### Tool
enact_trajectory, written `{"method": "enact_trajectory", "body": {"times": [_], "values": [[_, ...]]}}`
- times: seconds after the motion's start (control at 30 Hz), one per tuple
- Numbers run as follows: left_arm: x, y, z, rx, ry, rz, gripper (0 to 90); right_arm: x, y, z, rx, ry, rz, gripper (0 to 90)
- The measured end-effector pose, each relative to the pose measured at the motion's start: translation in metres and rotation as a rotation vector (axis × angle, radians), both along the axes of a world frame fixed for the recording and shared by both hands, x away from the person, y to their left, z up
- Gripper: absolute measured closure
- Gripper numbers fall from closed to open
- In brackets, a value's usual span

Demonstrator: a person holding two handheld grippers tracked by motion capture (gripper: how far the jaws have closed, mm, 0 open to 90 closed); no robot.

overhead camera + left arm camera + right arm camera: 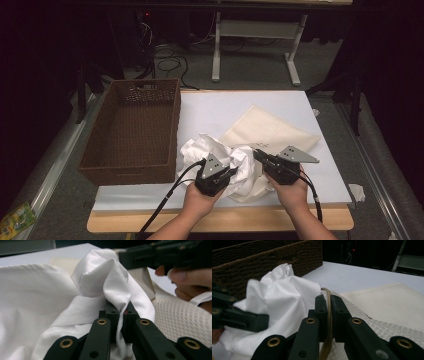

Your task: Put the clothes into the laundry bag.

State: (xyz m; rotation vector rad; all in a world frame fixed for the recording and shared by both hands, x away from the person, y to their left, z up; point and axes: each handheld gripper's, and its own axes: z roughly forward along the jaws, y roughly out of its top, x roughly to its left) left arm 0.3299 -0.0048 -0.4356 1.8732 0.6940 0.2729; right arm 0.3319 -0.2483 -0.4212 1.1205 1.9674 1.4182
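Note:
A crumpled white cloth point(200, 150) lies at the table's front, half over the mouth of a cream mesh bag point(270, 131). My left gripper point(231, 169) is shut on a fold of the white cloth point(50, 295); in the left gripper view the fabric is pinched between the jaws point(122, 308). My right gripper point(257, 153) is shut on the tan zip edge point(327, 315) of the mesh bag point(392, 300), which runs up between its jaws point(328, 300). The two grippers sit close together, the cloth point(284, 297) bunched between them.
A brown wicker basket point(132, 170), with nothing in it, stands on the left of the white table sheet point(220, 105). Beyond the table are cables and a white table frame point(216, 55) on the floor. A wooden strip point(250, 220) edges the front.

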Motion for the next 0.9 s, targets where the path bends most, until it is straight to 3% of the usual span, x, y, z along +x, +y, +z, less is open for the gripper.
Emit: {"method": "enact_trajectory", "body": {"times": [0.57, 0.77, 0.9], "values": [[0.01, -0.02, -0.016, 0.091, 0.031, 0.022, 86.9, -0.003, 0.001, 0.004, 0.019, -0.011, 0.009, 85.5], [0.018, -0.023, -0.017, 0.111, 0.043, 0.051, 86.8, -0.005, 0.002, 0.006, 0.016, -0.024, 0.018, 85.5], [0.033, -0.022, -0.012, 0.093, 0.066, 0.11, 86.8, -0.006, 0.002, 0.007, 0.023, -0.027, 0.019, 85.5]]}}
